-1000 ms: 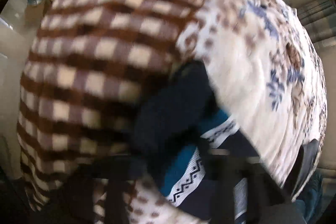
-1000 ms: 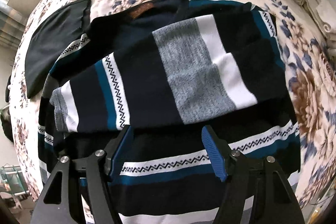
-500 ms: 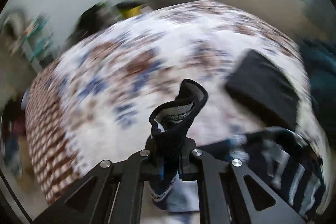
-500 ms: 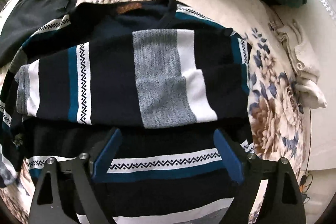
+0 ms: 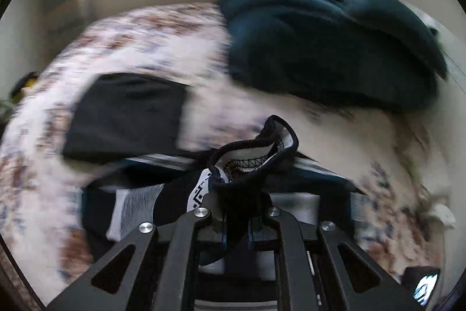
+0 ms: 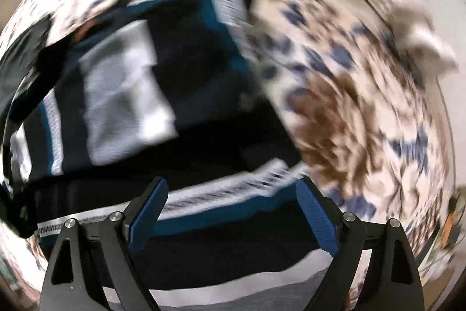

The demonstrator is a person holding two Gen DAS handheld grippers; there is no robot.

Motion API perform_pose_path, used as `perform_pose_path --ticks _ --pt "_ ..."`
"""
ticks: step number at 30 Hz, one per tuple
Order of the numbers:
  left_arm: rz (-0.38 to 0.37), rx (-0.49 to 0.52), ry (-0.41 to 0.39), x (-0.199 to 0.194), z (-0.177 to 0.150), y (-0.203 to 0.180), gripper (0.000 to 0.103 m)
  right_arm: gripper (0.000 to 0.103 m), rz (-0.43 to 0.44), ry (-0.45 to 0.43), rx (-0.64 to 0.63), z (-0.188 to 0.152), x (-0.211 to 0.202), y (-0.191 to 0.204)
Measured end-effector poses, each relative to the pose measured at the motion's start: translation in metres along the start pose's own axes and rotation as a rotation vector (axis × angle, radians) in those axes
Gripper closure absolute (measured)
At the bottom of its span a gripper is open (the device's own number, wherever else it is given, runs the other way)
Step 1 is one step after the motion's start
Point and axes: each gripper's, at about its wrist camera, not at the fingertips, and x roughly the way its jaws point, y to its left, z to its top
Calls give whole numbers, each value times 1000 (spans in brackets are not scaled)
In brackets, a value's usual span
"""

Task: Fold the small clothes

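The left gripper (image 5: 237,226) is clamped tight on a bunched hem of the striped sweater (image 5: 250,162), the dark cuff-like edge with white inner stitching standing up between its blue pads. The rest of that sweater lies just beyond the fingers on the floral bedspread (image 5: 139,48), its grey, white and teal bands blurred.

The right gripper (image 6: 233,212) points straight down with its jaws spread wide; no pad presses on anything. Below them runs a white zigzag band and a teal stripe of the striped sweater (image 6: 163,95), whose folded body spreads up and to the left in that view.

No container shows in either view; the clothes lie straight on the bed. Beside the sweater in the left view lies a flat black garment (image 5: 125,112), touching or overlapping the sweater's far edge. Further back a heaped dark teal blanket (image 5: 329,42) takes up the far right of the bed.

In the right view the sweater's right edge ends against open floral bedspread (image 6: 364,112), with a crumpled white cloth (image 6: 422,48) near the bed's edge. In the left view open bedspread lies left of the black garment.
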Motion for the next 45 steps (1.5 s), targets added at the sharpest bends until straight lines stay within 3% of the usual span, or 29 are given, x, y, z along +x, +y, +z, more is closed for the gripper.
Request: perform_pose_path --ticks 6,7,8,10,12,17,19,23,26,27,29,30,31,33,36,40,41,44,45 --pt "-82 126 117 43 -23 -101 92 11 -17 40 55 -4 10 -65" --pt "-101 143 146 49 -29 -109 86 11 -7 44 59 -4 10 -72" --pt "-117 156 168 53 -34 -113 78 11 8 45 64 -3 9 -79" --pt "-131 152 184 50 -41 -109 31 11 43 44 74 0 6 -93" --pt "-116 116 175 43 -44 -91 22 11 106 43 94 6 3 -106" --pt "68 16 149 7 -46 0 22 11 255 16 140 25 -14 -128" --pt "193 -28 149 -3 -51 48 22 11 331 5 145 36 -24 -123" --pt "353 -98 189 0 -67 115 22 11 418 -23 104 71 -31 -83" --pt "439 -177 206 4 -75 157 22 12 379 -57 32 100 -20 -42" --pt "456 -206 203 5 -78 168 22 14 362 -62 3 111 -13 -28" --pt "477 -238 206 10 -78 180 22 31 324 -38 -53 123 7 -4" --pt "478 -248 205 11 -79 184 22 65 295 -8 -84 127 19 9" --pt "476 -263 205 14 -80 187 22 85 272 11 -105 127 27 18" --pt "474 -284 206 16 -78 192 22 93 225 -44 -134 122 22 29" --pt "462 -311 192 20 -74 195 22 94 142 -152 -160 113 -1 31" --pt "420 -330 187 36 -63 194 22 94 69 -207 -83 120 -16 6" --pt "417 -322 192 41 -63 193 22 94 65 -194 -66 123 -12 1" --pt "437 -266 245 70 -63 189 22 92 204 -18 -42 133 18 -3" --pt "439 -264 257 75 -64 190 22 87 181 13 -43 136 23 -3"
